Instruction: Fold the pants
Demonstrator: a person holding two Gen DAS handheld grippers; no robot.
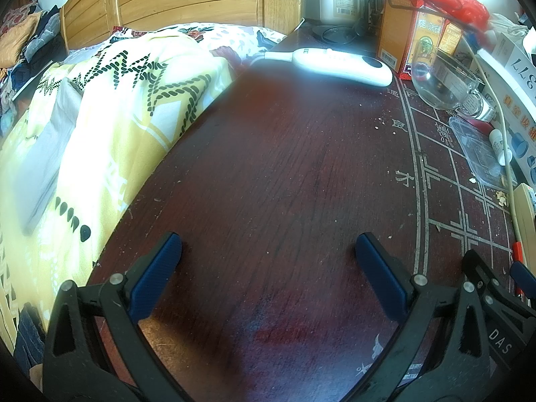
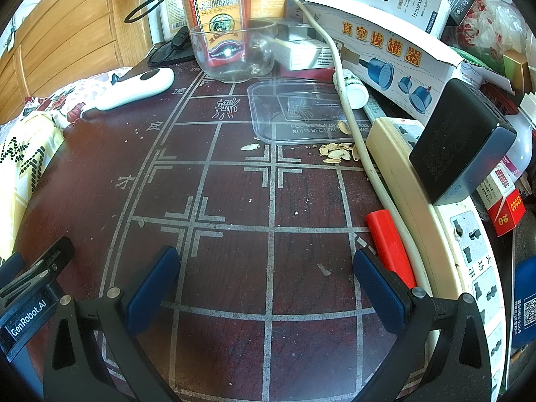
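No pants show clearly in either view. My left gripper is open and empty over the dark red wooden table. My right gripper is open and empty over the same table, above its painted chess grid. The right gripper's body shows at the lower right of the left wrist view. A bed with a yellow patterned quilt lies to the left of the table; a grey folded cloth lies on it. Some dark blue fabric shows at the bottom left, unclear what it is.
A white handheld device and a glass bowl sit at the table's back. Boxes, a clear plastic lid, a power strip with a black adapter, a red lighter and seed shells crowd the right side.
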